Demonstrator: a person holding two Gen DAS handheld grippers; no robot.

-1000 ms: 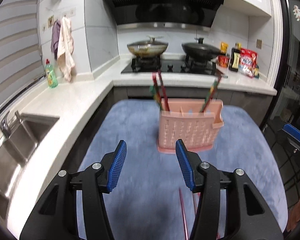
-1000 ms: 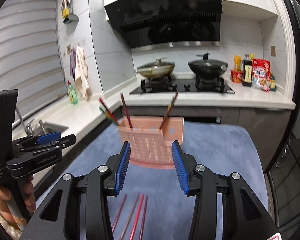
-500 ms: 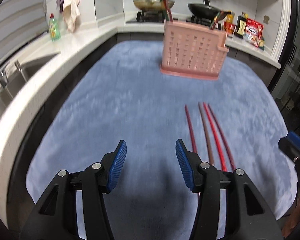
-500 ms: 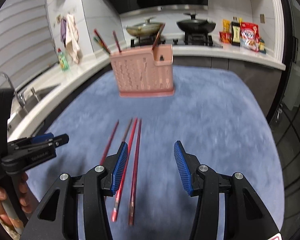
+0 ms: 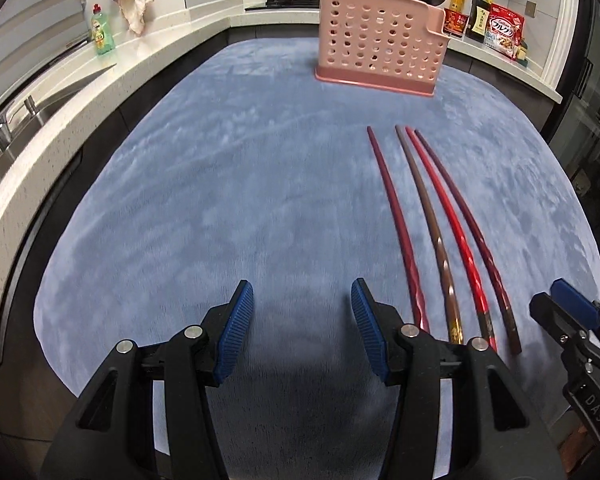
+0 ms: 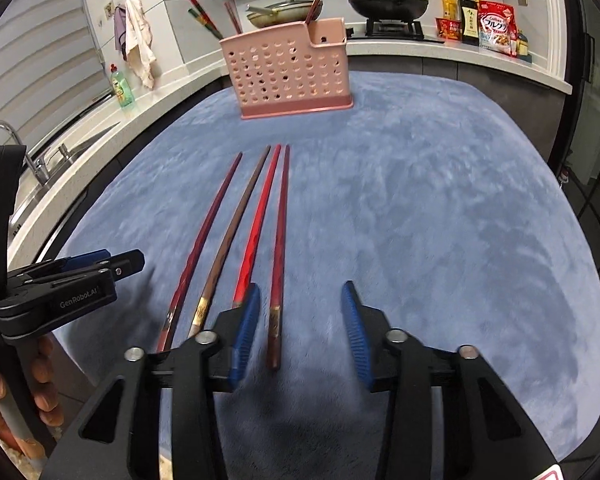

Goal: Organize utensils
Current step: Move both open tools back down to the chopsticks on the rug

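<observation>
We count four chopsticks (image 6: 240, 236) ahead of our right gripper (image 6: 298, 330), whose jaws, just narrowing, straddle the rightmost unpinched. Our left gripper (image 5: 302, 330) gapes half-open, empty. The pink holder (image 6: 288, 72) hides its chopsticks' lower ends.

A pink perforated holder (image 6: 288, 70) stands on the blue-grey plush bench (image 6: 440, 220). Four chopsticks (image 6: 260, 220) lie there: dark red, brown, bright red, maroon. Each black claw (image 6: 298, 320) has ribbed blue pads (image 6: 244, 332).
</observation>
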